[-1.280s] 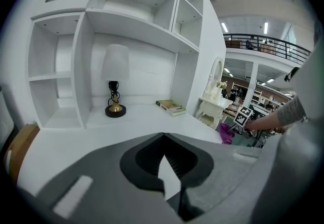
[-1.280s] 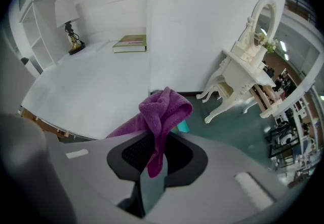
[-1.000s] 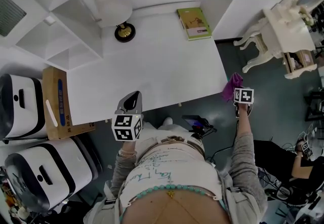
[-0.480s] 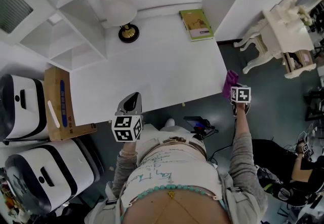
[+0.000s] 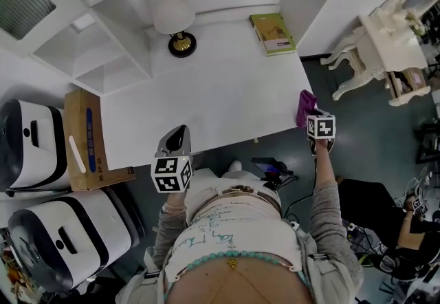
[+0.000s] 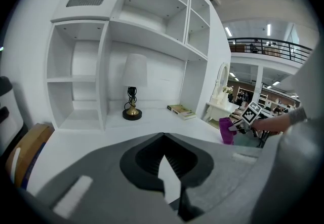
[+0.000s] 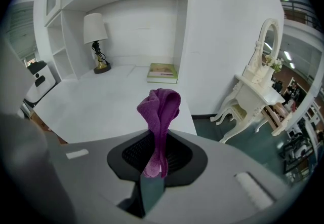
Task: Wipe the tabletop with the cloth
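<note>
The white tabletop (image 5: 220, 96) fills the middle of the head view. A purple cloth (image 5: 304, 106) stands bunched upright in my right gripper (image 5: 309, 117), which is shut on it just off the table's right edge, near the front right corner. In the right gripper view the cloth (image 7: 161, 109) rises from between the jaws, with the tabletop (image 7: 101, 101) ahead and to the left. My left gripper (image 5: 180, 131) hovers over the table's front edge, shut and holding nothing. The left gripper view shows the cloth (image 6: 226, 129) far to the right.
A white-shaded lamp (image 5: 172, 14) and a green book (image 5: 272, 33) stand at the back of the table, under white shelves (image 5: 82, 55). A cardboard box (image 5: 86, 137) and white machines (image 5: 27, 144) sit to the left. An ornate white dressing table (image 5: 392, 41) stands at the right.
My right gripper has carried the cloth left and a little forward, closer to the table's right edge. The left gripper has stayed where it was.
</note>
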Available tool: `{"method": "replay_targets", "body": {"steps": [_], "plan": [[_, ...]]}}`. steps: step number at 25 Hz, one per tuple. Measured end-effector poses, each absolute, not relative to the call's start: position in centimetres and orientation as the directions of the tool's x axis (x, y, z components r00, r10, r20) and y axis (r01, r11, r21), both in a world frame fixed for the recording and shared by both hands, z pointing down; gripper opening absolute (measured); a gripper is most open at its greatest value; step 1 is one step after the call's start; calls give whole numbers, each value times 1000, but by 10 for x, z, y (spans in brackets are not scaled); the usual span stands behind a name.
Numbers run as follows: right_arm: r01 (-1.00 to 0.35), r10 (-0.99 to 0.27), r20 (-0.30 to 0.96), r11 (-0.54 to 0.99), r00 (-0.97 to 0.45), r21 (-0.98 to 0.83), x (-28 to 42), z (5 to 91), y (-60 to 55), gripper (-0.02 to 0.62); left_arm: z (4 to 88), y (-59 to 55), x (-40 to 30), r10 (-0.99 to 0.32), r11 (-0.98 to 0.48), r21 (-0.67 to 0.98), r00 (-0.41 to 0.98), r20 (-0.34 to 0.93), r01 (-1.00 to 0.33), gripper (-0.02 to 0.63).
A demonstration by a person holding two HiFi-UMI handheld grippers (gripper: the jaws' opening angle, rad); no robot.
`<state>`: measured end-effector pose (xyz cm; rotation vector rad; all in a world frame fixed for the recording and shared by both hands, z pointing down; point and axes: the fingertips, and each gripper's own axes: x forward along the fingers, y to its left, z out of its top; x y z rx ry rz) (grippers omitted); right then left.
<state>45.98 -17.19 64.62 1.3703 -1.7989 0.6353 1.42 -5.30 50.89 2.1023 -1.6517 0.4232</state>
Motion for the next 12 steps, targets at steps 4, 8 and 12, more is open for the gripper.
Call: {"method": "replay_targets", "body": {"steps": [4,8,12], "plan": [[-948,-568,809,315,-150,46,432,644,-170,78,510,-50,4,-836,-201,149,249,488,-968,2],[-938,-564,805,345,-186,25,403,642,-168,78,510,-48,-1,-836,-207,151,255,485,-967,2],[-924,-562,797,381,-222,11,370,639,-165,78,509,-47,-7,-834,-219,148,263,485,-965,0]]}}
